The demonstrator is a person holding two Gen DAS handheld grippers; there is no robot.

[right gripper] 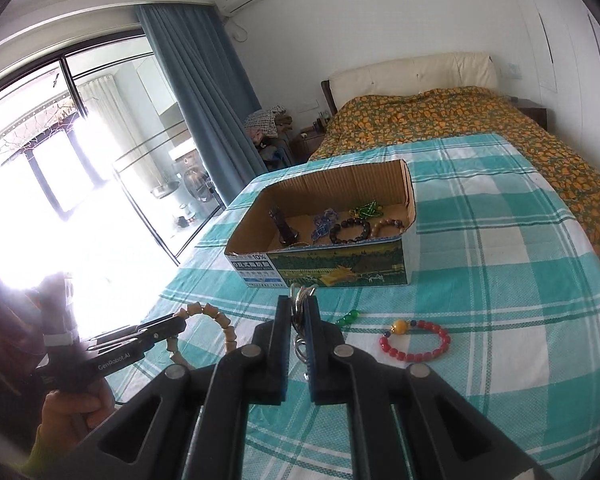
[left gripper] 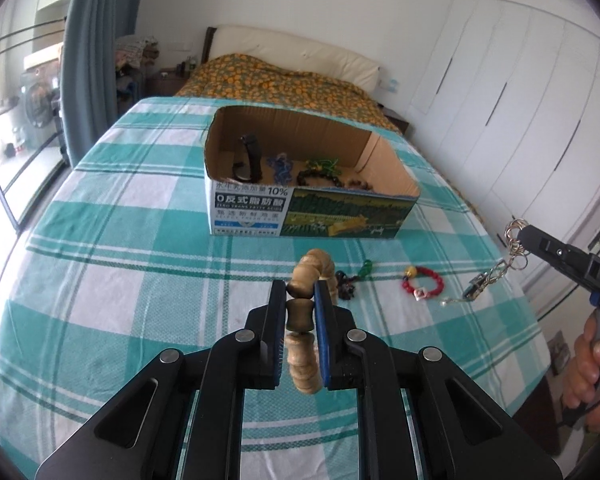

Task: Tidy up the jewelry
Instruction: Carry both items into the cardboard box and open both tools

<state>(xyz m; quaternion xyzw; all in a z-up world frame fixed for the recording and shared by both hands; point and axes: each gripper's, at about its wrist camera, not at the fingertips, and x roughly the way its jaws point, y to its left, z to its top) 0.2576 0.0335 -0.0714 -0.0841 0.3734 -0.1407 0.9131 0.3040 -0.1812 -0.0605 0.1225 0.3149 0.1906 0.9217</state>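
The left gripper [left gripper: 300, 300] is clamped on a wooden bead bracelet [left gripper: 304, 344], held clear above the checked cloth [left gripper: 100, 280]; its chunky beads look light and stiff, but the loop sags, so pinching one bead across its waist seems safest. Ahead sits the cardboard box [left gripper: 244, 208], already holding several bracelets. On the cloth lie a green bead piece [left gripper: 366, 269] and a red bead bracelet [left gripper: 424, 284]. The right gripper [right gripper: 299, 308] is pinched tight on a silver ring chain [left gripper: 514, 248], which dangles limp and probably slippery.

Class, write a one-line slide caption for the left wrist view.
Left tool grips wooden bead bracelet above checked cloth, facing the jewelry box.
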